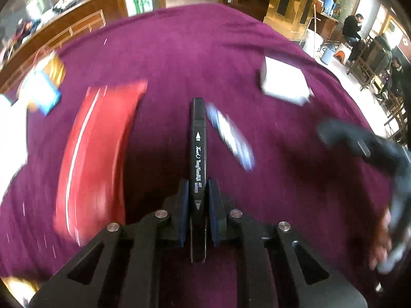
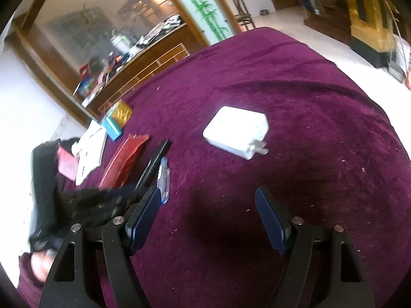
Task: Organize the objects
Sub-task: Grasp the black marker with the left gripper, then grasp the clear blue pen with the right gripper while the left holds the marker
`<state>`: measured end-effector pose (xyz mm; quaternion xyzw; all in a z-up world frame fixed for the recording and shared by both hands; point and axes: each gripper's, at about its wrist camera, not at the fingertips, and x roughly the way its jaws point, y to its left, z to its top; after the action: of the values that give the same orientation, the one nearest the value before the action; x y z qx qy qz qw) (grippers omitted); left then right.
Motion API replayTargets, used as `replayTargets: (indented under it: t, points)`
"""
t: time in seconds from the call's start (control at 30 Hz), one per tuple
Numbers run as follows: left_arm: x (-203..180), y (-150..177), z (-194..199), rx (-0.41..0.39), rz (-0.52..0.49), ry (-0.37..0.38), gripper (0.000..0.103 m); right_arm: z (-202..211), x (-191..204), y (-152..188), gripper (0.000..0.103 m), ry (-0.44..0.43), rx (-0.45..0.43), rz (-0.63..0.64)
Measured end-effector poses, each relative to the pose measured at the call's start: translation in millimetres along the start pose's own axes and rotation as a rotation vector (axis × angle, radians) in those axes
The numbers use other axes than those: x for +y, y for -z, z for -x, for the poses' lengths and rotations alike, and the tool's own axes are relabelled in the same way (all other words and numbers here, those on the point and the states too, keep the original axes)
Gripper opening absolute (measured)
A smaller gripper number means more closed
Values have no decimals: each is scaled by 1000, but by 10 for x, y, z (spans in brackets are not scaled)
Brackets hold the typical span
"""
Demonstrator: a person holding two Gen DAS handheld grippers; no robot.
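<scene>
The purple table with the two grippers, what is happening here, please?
A person is tidying small things on a purple cloth. The left gripper has its jaws shut on a black marker. The right gripper is open and empty, above the cloth. A white charger, a red packet and a small blue-white item lie on the cloth.
</scene>
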<state>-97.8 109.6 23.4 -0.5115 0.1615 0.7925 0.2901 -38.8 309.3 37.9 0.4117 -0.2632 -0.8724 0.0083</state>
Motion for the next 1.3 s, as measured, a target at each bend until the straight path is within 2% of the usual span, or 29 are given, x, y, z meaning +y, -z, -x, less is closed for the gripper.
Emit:
replayTargets:
  t: [0.07,0.17,0.3,0.37,0.4,0.43,0.5,0.57,0.6,0.73,0.8,0.87,0.93,0.97,1.03,1.3]
  points:
    - [-18,311,157,13,29,11,11,-46,41,30,70,-4,19,19]
    - [-39,545,262,-6,66,-12,11,-105,89,81,70,11,32,41]
    - [-181,475,191,-62,62,-78,22,-144,168,132,70,39,29,72]
    - [-224,474,179,-83,49,-95,22,-172,201,126,70,64,44,67]
    - [-207,487,189,-83,54,-85,20,-170,217,127,70,67,48,65]
    - [-164,516,211,-79,74,-56,12,-167,237,120,70,70,50,65]
    - [-65,591,283,-78,117,12,12,-162,294,89,70,89,48,76]
    - [-4,723,423,-98,137,31,12,-185,375,50,70,100,45,91]
    - [33,797,507,-106,154,63,12,-216,434,34,70,109,46,106]
    - [103,1071,834,-172,209,132,12,-473,722,7,70,171,85,213]
    - [135,1193,960,-195,236,169,12,-628,844,15,65,199,107,245]
    - [162,1303,1072,-221,252,198,12,-775,926,50,47,249,136,276]
    - [191,1380,1141,-240,270,205,12,-807,994,100,37,315,113,318]
    - [216,1420,1172,-250,282,210,12,-807,1015,123,28,338,103,334]
    - [281,1502,1238,-267,310,217,12,-780,1029,149,13,328,103,339]
    - [631,1917,1531,-335,415,170,12,-431,896,273,13,207,116,203]
